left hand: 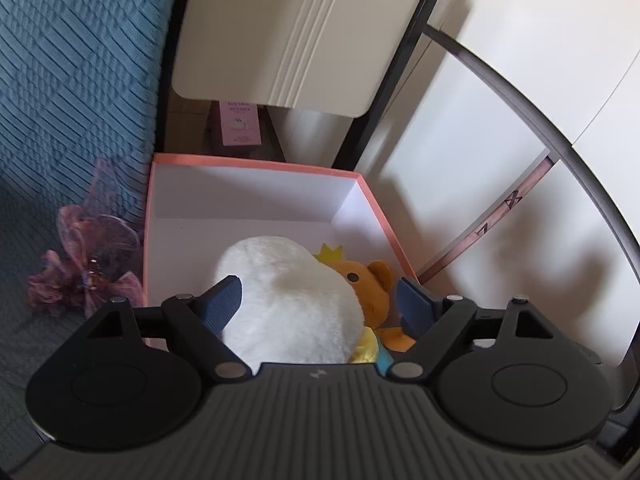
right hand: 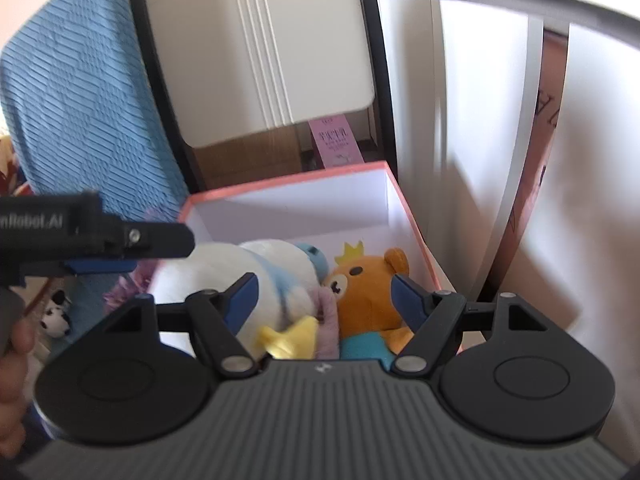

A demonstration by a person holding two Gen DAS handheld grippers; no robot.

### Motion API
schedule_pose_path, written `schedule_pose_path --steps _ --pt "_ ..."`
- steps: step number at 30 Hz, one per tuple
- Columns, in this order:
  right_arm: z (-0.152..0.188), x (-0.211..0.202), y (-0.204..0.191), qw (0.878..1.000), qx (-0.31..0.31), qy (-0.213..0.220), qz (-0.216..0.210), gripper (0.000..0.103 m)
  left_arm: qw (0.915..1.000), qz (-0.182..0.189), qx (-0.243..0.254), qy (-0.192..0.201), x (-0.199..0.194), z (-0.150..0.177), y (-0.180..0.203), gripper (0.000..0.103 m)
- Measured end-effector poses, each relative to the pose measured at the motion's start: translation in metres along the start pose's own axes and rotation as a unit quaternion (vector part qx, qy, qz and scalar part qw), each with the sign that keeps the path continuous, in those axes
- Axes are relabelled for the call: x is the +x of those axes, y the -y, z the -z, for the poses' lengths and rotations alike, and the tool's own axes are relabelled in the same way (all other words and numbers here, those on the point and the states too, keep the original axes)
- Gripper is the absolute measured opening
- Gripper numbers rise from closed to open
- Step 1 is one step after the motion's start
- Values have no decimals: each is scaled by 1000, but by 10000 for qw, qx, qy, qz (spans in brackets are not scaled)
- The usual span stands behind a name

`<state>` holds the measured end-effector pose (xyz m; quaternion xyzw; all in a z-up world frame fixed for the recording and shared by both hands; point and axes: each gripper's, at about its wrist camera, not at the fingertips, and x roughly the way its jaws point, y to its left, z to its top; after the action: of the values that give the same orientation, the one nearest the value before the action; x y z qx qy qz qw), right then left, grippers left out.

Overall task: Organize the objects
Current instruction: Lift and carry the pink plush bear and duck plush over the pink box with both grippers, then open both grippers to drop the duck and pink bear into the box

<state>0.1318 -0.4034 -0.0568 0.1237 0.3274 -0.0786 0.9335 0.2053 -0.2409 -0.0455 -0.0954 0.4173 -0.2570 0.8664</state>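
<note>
A pink-rimmed white box [left hand: 256, 166] stands on the blue bedspread and holds a white plush toy [left hand: 288, 304] and an orange bear plush with a yellow crown [left hand: 368, 284]. My left gripper [left hand: 320, 300] is open above the box, its fingers either side of the white plush, not closed on it. In the right wrist view the box [right hand: 288, 182] holds the white plush [right hand: 224, 272] and the bear [right hand: 364, 300]. My right gripper [right hand: 324, 292] is open above them. The left gripper [right hand: 100, 240] crosses in from the left.
A purple ribbon bow [left hand: 84, 272] lies on the blue bedspread [left hand: 72, 92] left of the box. A white bedside unit [left hand: 288, 32] with a pink carton [left hand: 240, 124] stands behind. White cabinet doors [left hand: 500, 120] rise on the right. A small panda toy [right hand: 56, 316] lies far left.
</note>
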Motion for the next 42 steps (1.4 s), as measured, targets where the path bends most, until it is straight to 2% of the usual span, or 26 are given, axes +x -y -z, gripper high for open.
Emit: schedule_pose_path --steps 9,19,30,42 --pt "6 -41 -30 9992 14 209 -355 75 9991 -30 -85 418 -69 20 -16 88" --pt "26 -76 -74 9982 -111 219 -553 75 9976 17 -41 687 -121 44 -26 88" --pt "46 -92 -110 9981 -138 79 -594 75 9966 -114 -162 797 -165 77 -62 88" --pt "58 -96 -159 9961 -436 -107 -765 75 9917 -495 -462 1096 -209 94 -115 88"
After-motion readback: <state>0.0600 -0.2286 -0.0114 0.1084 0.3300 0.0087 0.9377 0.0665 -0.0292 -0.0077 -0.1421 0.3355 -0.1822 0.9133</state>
